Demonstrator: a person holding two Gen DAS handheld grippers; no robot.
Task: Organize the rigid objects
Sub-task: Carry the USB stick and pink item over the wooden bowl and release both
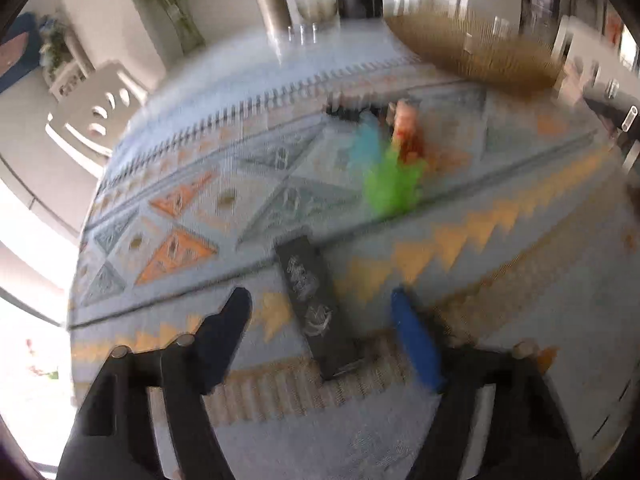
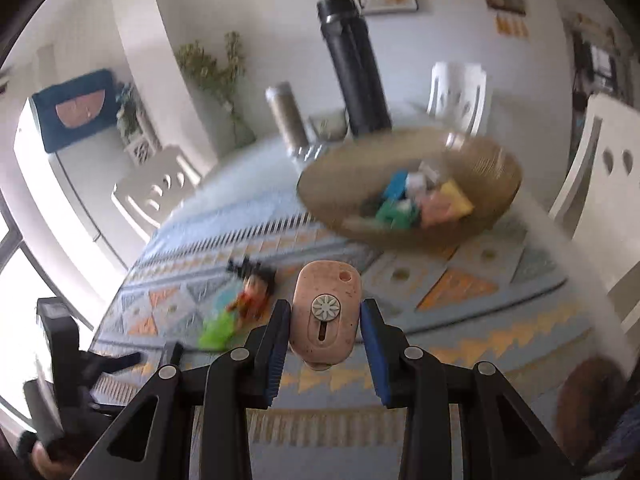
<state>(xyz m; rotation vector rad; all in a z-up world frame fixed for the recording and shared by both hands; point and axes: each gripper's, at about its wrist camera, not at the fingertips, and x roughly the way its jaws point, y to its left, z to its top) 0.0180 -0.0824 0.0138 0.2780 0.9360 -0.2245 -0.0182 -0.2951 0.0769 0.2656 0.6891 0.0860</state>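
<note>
My left gripper [image 1: 320, 300] is open, its fingers on either side of a flat black rectangular object [image 1: 316, 304] lying on the patterned tablecloth, not touching it. Beyond it lie a green toy [image 1: 390, 186], a light-blue piece [image 1: 366, 142] and an orange-red figure [image 1: 406, 130]. My right gripper [image 2: 325, 320] is shut on a pink speckled case with a flower-shaped knob [image 2: 325, 316], held above the table. The woven basket [image 2: 332, 168] holds several coloured pieces ahead to the right. The same toys show in the right wrist view [image 2: 250, 298].
A tall black cylinder [image 2: 354, 68], a silver-brown canister [image 2: 288, 118] and small glass jars [image 1: 304, 32] stand at the table's far edge. White chairs [image 2: 156, 192] surround the table. The left hand-held gripper [image 2: 80, 364] shows at lower left. The basket also shows in the left wrist view [image 1: 472, 52].
</note>
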